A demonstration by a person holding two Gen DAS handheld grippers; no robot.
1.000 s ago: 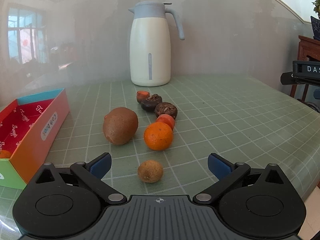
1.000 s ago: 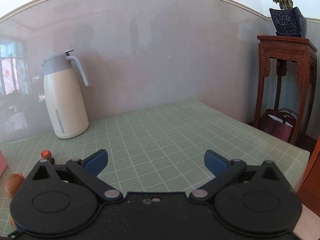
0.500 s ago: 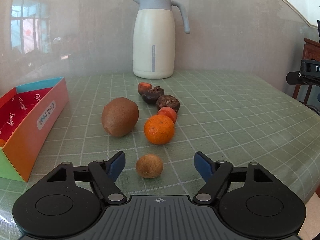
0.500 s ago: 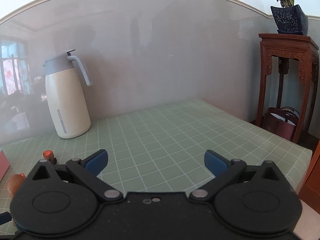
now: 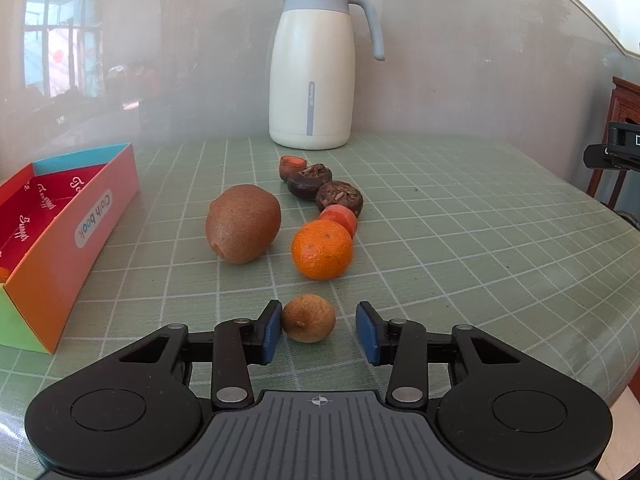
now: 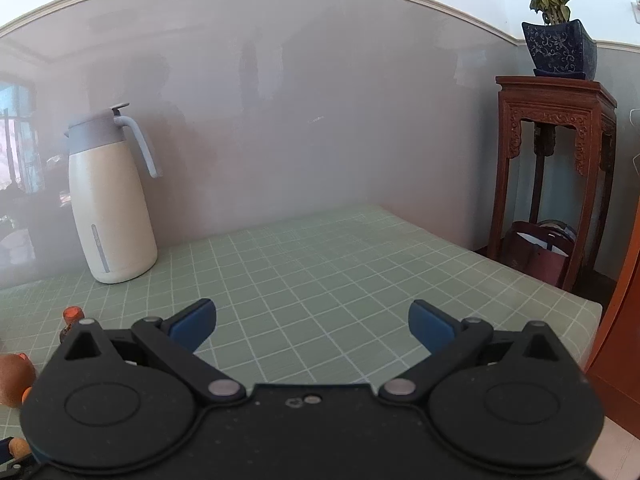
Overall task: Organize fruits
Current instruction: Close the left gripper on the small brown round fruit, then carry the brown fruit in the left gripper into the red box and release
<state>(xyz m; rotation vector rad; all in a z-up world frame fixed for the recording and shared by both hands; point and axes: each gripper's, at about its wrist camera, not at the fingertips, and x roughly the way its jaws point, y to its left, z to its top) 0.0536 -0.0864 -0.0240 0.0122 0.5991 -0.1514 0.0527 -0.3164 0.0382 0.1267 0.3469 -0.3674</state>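
Note:
A small round brown fruit (image 5: 308,318) lies on the green checked tablecloth between the jaws of my left gripper (image 5: 318,320). The jaws are closing; the left pad touches the fruit and a gap remains at the right pad. Beyond it sit a mandarin (image 5: 322,249), a kiwi (image 5: 242,229), a red-orange fruit (image 5: 340,216), two dark brown fruits (image 5: 339,197) and a small red-topped one (image 5: 292,163). The colourful open box (image 5: 80,232) stands at the left. My right gripper (image 6: 312,316) stands open over bare tablecloth, with the kiwi (image 6: 14,380) at its far left.
A cream thermos jug (image 5: 312,68) stands at the back by the wall, also in the right wrist view (image 6: 110,200). A carved wooden stand (image 6: 556,160) with a potted plant (image 6: 556,40) is off the table's right edge, a bag (image 6: 536,256) under it.
The left gripper's jaws have drawn in from wide apart to close around the small brown fruit. The right gripper has not moved.

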